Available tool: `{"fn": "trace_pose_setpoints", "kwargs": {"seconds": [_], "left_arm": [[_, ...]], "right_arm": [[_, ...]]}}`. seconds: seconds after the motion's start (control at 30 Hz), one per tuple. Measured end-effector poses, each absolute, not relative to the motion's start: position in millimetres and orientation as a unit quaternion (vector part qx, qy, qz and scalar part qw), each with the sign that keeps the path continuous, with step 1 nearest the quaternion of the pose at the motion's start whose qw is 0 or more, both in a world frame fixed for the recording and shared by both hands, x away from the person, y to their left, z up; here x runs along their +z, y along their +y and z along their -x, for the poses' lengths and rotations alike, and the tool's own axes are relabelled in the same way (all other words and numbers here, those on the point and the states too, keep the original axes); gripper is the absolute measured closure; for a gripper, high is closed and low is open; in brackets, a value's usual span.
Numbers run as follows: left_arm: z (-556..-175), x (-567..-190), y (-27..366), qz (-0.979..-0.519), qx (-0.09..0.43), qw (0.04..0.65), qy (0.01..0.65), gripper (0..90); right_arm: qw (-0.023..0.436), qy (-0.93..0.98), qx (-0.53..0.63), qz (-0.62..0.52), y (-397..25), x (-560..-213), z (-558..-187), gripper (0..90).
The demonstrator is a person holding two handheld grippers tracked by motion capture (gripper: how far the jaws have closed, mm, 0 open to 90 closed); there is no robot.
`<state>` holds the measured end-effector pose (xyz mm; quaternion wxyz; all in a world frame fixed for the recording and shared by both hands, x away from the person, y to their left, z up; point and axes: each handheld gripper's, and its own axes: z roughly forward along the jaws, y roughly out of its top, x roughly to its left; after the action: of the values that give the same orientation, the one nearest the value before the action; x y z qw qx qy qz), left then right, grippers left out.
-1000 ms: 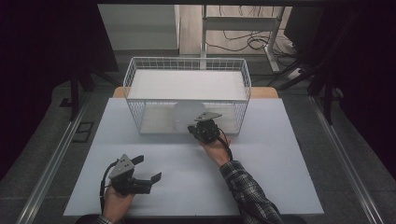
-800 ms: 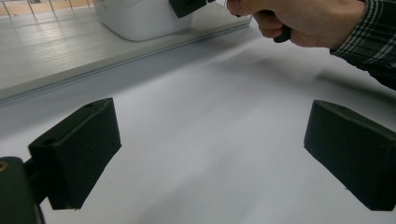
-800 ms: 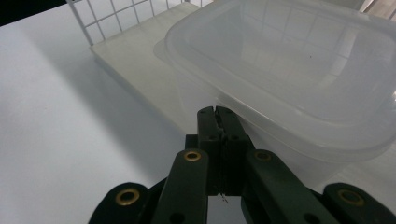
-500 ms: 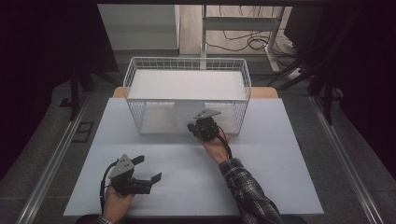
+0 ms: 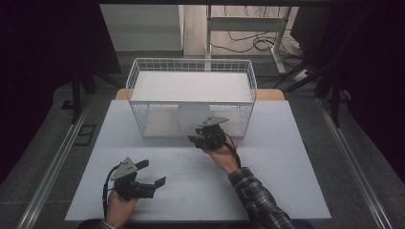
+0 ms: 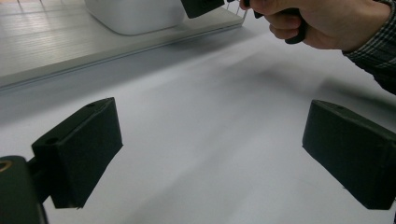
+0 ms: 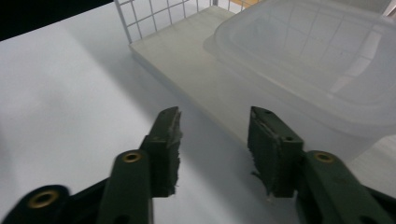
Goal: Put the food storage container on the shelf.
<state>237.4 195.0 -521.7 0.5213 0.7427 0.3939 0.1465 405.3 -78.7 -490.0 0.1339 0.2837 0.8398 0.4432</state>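
Right tongs (image 5: 203, 137) have slid back a touch from the wire basket (image 5: 253, 86) over the last 1 s. Their jaws stand moderately apart with nothing between them, as the right gripper view (image 7: 212, 149) confirms. Left tongs (image 5: 152, 172) haven't budged and lie low near the front-left of the table, jaws wide and empty (image 6: 210, 154). We read this as the right side either having just let go or lining up for a grab. We can't tell which, so we log no contact for now. The translucent plastic container (image 5: 191, 117) sits inside the basket on its pale bottom board (image 7: 187, 51), at the open front and just ahead of the right jaws, not touching them (image 7: 317, 70). Room: dark curtains on both sides, grey floor, a white desk frame and loose cables behind. Table (image 5: 286, 181): 1 plain white top, matte, bare apart from the basket at its back edge. We also see a plaid sleeve (image 5: 253, 195) on the right arm, and that hand (image 6: 317, 18) shows in the left gripper view.
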Motion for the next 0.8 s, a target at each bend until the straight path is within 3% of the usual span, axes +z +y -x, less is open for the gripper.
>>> {"fn": "trace_pose_setpoints", "kwargs": {"seconds": [0.37,0.8], "left_arm": [[-237.8,-522.6,194.7,-0.747,0.148,0.515,0.394,4.4],[-238.7,-523.8,194.0,-0.752,0.145,0.508,0.394,4.2]], "right_arm": [[0.125,0.85,0.436,-0.268,-85.8,-493.3,-392.1,31.9],[0.126,0.853,0.435,-0.259,-92.4,-490.3,-376.1,19.0]]}}
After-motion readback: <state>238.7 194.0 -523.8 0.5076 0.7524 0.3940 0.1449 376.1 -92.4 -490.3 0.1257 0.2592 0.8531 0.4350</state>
